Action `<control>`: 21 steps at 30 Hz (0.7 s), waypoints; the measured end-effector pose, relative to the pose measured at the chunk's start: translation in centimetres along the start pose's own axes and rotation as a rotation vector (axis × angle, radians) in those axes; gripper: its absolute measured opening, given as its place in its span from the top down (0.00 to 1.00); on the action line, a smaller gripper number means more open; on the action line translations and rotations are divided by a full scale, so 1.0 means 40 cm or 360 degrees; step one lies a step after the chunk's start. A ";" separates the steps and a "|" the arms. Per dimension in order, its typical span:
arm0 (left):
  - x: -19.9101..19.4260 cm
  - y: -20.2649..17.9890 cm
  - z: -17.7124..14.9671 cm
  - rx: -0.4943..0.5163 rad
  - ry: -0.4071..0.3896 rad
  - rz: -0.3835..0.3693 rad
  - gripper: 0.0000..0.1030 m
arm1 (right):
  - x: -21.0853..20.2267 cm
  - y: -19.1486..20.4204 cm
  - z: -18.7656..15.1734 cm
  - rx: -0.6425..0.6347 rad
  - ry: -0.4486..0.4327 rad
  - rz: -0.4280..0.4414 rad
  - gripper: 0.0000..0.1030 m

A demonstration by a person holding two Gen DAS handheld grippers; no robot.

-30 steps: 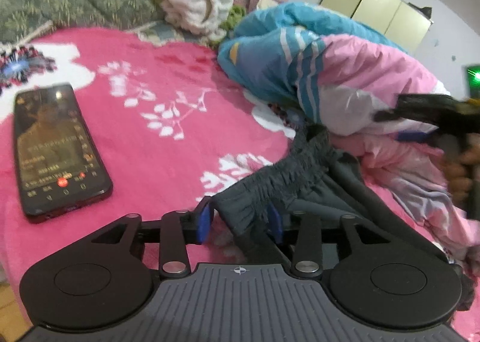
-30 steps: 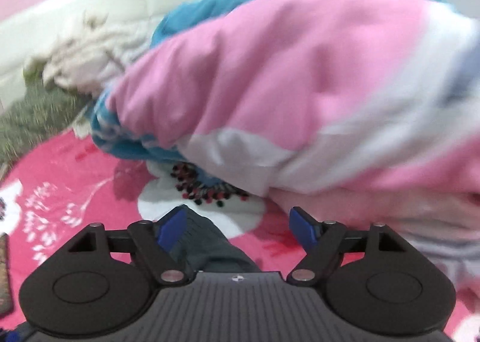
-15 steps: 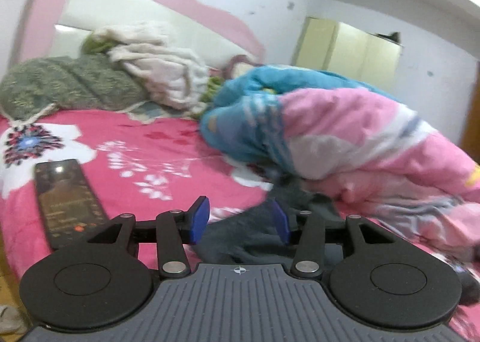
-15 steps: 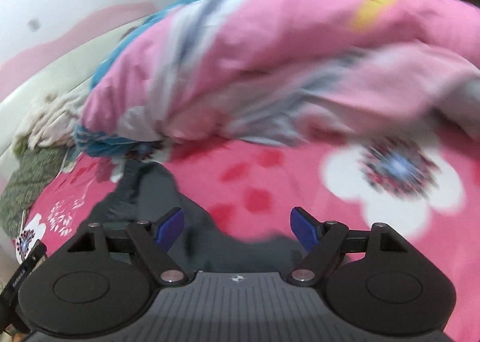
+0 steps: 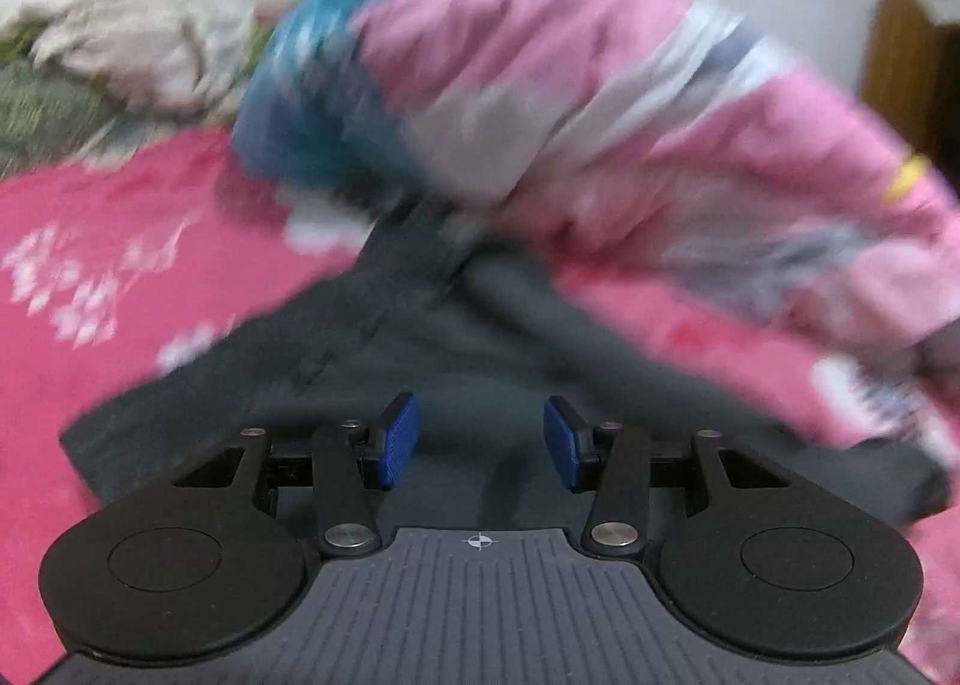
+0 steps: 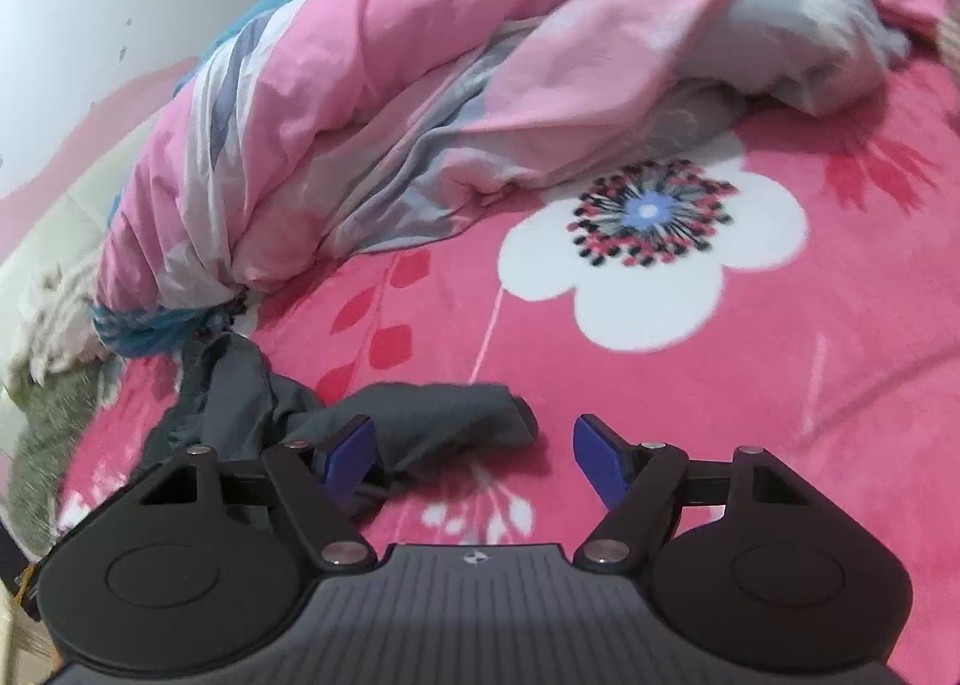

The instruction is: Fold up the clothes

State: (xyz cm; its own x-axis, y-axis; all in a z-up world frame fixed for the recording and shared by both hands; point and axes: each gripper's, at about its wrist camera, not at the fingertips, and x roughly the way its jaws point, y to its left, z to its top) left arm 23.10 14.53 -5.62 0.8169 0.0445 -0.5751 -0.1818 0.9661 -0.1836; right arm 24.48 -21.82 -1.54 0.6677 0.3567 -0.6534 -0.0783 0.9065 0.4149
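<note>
Dark grey garment (image 5: 456,361) lies crumpled on the pink floral bed (image 6: 750,385), its far end tucked under the edge of the pink quilt (image 6: 372,102) at 11 o'clock in the right view.

Risks, as I judge them: the tucked end may drag the quilt along if the cloth is pulled; one leg is twisted over the other, so a fold started now would trap the twist. The left view is blurred, so fine contact cannot be read there.

Left hand-held gripper (image 5: 478,440): pitched downward over the garment, jaws parted, cloth below and between the pads but not pinched.

Right hand-held gripper (image 6: 474,460): also tilted down, jaws wide and just been narrowing; a garment end lies against the left pad (image 6: 348,454) at 9 o'clock, not clamped.
</note>
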 end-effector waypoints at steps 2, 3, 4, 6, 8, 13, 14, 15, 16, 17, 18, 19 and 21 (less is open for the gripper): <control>0.028 0.013 -0.004 -0.0018 0.0079 -0.0007 0.56 | 0.045 0.021 0.014 -0.0090 -0.0013 -0.0041 0.27; 0.029 0.017 -0.002 -0.0021 0.0083 -0.0008 0.56 | 0.070 0.030 0.021 -0.0139 -0.0024 -0.0074 0.27; 0.030 0.017 -0.005 -0.0009 0.0080 -0.0005 0.56 | 0.097 0.033 0.026 -0.0162 -0.0022 -0.0098 0.28; 0.030 0.017 -0.010 0.0014 0.0072 0.0002 0.56 | 0.154 0.031 0.033 -0.0179 0.0032 -0.0126 0.35; 0.031 0.014 -0.013 0.0030 0.0068 0.0009 0.56 | 0.212 0.025 0.033 -0.0164 0.0154 -0.0137 0.84; 0.035 0.010 -0.012 0.0034 0.0069 0.0017 0.56 | 0.152 0.065 0.055 -0.0240 -0.0011 -0.0099 0.99; 0.036 0.011 -0.011 0.0030 0.0071 0.0016 0.56 | 0.115 0.080 0.067 -0.0274 -0.0081 -0.0080 1.00; 0.036 0.011 -0.011 0.0028 0.0072 0.0016 0.56 | 0.078 0.094 0.080 -0.0304 -0.0144 -0.0064 1.00; 0.036 0.011 -0.013 0.0029 0.0071 0.0017 0.56 | 0.040 0.108 0.093 -0.0334 -0.0207 -0.0047 1.00; 0.036 0.011 -0.013 0.0032 0.0071 0.0018 0.56 | 0.008 0.122 0.103 -0.0371 -0.0255 -0.0045 1.00; 0.036 0.012 -0.013 0.0033 0.0071 0.0018 0.56 | -0.019 0.132 0.107 -0.0400 -0.0291 -0.0041 1.00; 0.036 0.012 -0.014 0.0033 0.0071 0.0018 0.56 | -0.043 0.142 0.108 -0.0426 -0.0325 -0.0034 1.00; 0.036 0.014 -0.014 0.0029 0.0071 0.0017 0.56 | -0.092 0.160 0.111 -0.0478 -0.0393 -0.0020 1.00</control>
State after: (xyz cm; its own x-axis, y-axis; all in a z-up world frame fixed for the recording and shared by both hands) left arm 23.86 14.98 -6.99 0.7897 0.0436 -0.6120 -0.1799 0.9701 -0.1630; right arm 24.79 -18.33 6.33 0.8251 0.3133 -0.4702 -0.2579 0.9493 0.1799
